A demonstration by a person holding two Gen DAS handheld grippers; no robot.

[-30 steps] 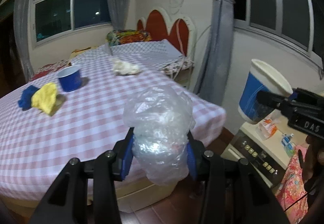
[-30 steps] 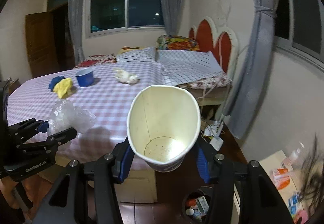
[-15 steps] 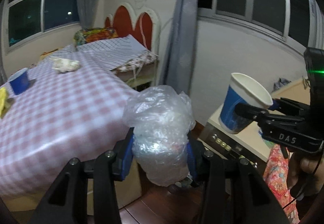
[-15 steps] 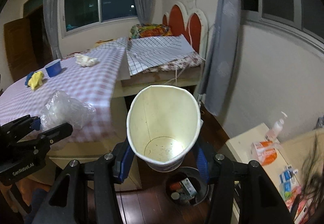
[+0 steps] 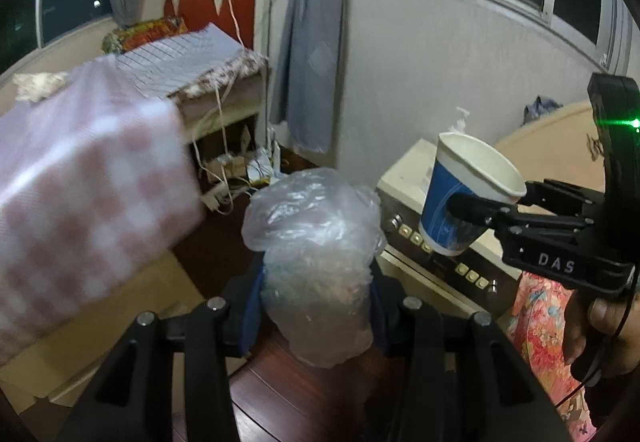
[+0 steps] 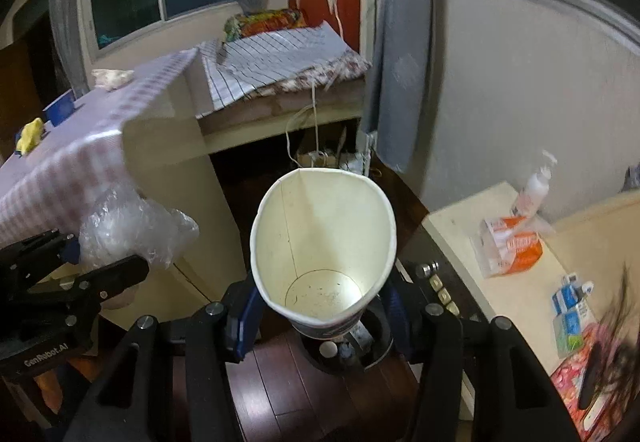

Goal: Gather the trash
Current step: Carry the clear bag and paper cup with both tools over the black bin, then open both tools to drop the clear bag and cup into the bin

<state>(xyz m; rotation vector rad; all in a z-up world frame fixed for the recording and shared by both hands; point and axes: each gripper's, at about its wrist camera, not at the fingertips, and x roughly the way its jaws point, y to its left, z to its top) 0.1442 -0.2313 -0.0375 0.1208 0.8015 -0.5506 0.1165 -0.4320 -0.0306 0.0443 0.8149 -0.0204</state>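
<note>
Crumpled clear plastic bag [image 5: 316,266] fills your left wrist view: your left hand-held gripper [image 5: 316,282] is closed on it, above the dark wood floor [image 5: 288,394]. To the right, your right hand-held gripper [image 5: 472,210] clamps a blue-and-white paper cup [image 5: 460,198].

From your right wrist view, the cup [image 6: 324,242] sits squeezed between the fingers, open mouth facing the camera, directly above a trash bin [image 6: 376,354] on the floor. The bag [image 6: 128,230] hangs at left beside the checkered table [image 6: 80,146].

Crinkled glossy clear plastic bag [image 5: 316,262], matt white paper cup [image 6: 324,242], glossy dark wood floor [image 6: 288,394], matt black claws
</note>
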